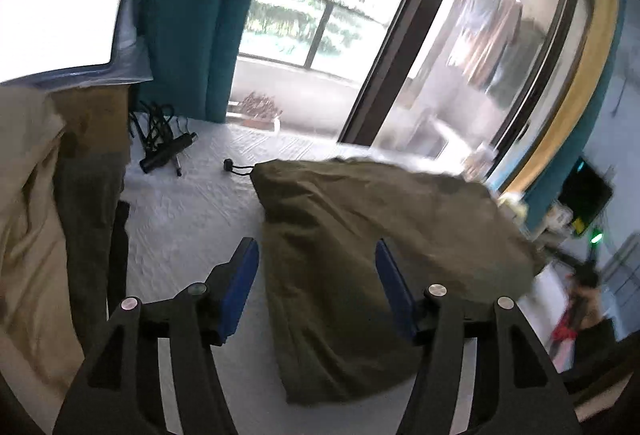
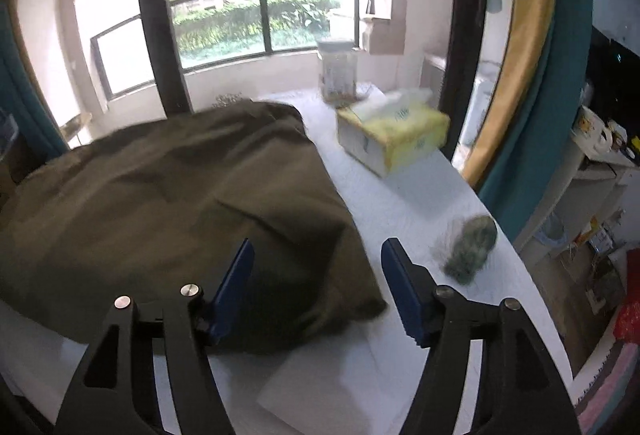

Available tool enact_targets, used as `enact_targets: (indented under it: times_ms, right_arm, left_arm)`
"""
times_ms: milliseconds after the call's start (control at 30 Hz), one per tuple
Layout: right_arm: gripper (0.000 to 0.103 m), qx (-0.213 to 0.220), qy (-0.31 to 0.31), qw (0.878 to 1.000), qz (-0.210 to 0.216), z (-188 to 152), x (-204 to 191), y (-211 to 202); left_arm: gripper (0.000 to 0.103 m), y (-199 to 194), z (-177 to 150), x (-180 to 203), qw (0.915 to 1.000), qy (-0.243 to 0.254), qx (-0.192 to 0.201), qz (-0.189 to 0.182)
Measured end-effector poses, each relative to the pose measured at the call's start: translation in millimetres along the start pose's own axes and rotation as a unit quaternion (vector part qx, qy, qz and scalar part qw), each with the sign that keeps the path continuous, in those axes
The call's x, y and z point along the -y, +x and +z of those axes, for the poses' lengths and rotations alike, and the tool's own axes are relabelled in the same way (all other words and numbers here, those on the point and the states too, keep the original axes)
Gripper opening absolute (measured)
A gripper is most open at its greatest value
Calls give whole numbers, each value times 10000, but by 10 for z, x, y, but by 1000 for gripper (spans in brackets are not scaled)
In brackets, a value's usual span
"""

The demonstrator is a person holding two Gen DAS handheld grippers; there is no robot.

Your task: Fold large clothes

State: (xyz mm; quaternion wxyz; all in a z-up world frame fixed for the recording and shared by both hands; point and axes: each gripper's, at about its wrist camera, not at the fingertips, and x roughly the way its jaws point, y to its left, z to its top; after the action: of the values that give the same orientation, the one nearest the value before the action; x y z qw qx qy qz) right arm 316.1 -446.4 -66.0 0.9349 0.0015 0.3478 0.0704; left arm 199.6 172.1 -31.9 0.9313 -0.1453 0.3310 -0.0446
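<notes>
— Left wrist view first: what did the left gripper have?

— Nothing. Its jaws stood well apart, blue pads clear of any cloth. The olive-green garment lay folded on the white table just beyond and below the fingertips, its near left edge running down between the two fingers, most of its bulk ahead and off to the right of the claw.

— Anything else near that claw?

— A drawstring toggle stuck out of the garment's far left corner, ahead of the left finger. Further ahead and left lay a black cable bundle. A pile of beige and dark cloth sat to the left, well apart from the garment.

— And the right gripper?

— Also open and empty, jaws wide. The garment lay ahead and to the left of it, with its near right corner reaching in between the fingers, below the pads and not pinched by them.

— To its right?

— A fuzzy grey-green object, blurred, lay just right of the right finger. A yellow tissue box stood further ahead, beside the garment's far edge, and a clear jar beyond that.
</notes>
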Motion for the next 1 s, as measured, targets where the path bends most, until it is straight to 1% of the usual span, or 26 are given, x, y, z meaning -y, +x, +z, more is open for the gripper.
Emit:
enact_targets:
  times_ms: [67, 167, 267, 367, 433, 500, 533, 567, 600, 633, 667, 733, 767, 800, 867, 900, 933, 967, 1000]
  right_arm:
    - [67, 52, -65, 9999, 89, 71, -108, 40]
    - [67, 77, -128, 9996, 223, 140, -240, 131]
    - [67, 88, -198, 9993, 305, 212, -392, 215]
    - [67, 88, -198, 9990, 401, 268, -495, 307]
    - [67, 78, -189, 9987, 467, 291, -548, 336]
    - [67, 48, -166, 9984, 546, 306, -588, 382]
    - [67, 24, -145, 9982, 580, 315, -612, 410]
    - [67, -2, -134, 9981, 596, 324, -630, 443]
    - [67, -42, -135, 9980, 612, 333, -652, 484]
    - [67, -72, -138, 9980, 613, 340, -674, 512]
    - [67, -99, -138, 9980, 613, 349, -697, 543]
    - [67, -138, -150, 9978, 629, 371, -753, 607]
    - [67, -137, -159, 9977, 639, 389, -781, 622]
    - [67, -118, -172, 9977, 652, 406, -806, 634]
    - [67, -78, -233, 9973, 691, 435, -866, 662]
    - [67, -91, -284, 9973, 672, 439, -903, 704]
    - [67, -115, -305, 9973, 656, 431, -934, 746]
    - [67, -144, -298, 9973, 657, 422, -947, 791]
    - [67, -193, -265, 9973, 661, 410, -956, 845]
  left_arm:
    - [64, 277, 107, 24, 9994, 271, -218, 91]
    - [64, 641, 263, -63, 9981, 360, -481, 98]
    - [64, 955, 447, -230, 9979, 232, -610, -23]
    - [64, 1344, 581, -466, 9959, -58, -896, -66]
    - [64, 1570, 590, -581, 9935, -212, -1120, 3]
    - [64, 1757, 570, -681, 9907, -345, -1312, -66]
    - [61, 1818, 553, -704, 9905, -354, -1322, -167]
    - [37, 1857, 541, -698, 9910, -317, -1257, -338]
    - [23, 1855, 541, -689, 9921, -306, -1146, -412]
    - [12, 1832, 554, -680, 9939, -327, -952, -454]
    - [8, 1801, 577, -663, 9957, -313, -785, -381]
    - [7, 1629, 709, -576, 9993, -174, -267, -200]
    - [7, 1526, 796, -537, 9998, -138, -20, -160]
    - [7, 1341, 911, -459, 9994, -99, 310, -151]
    - [7, 1198, 1095, -350, 9984, 130, 539, -147]
    - [7, 1189, 1189, -306, 9978, 274, 601, -53]
    - [7, 1239, 1242, -292, 9979, 367, 536, 58]
    - [7, 1327, 1283, -286, 9978, 459, 449, 178]
    - [7, 1540, 1285, -270, 9961, 728, 204, 453]
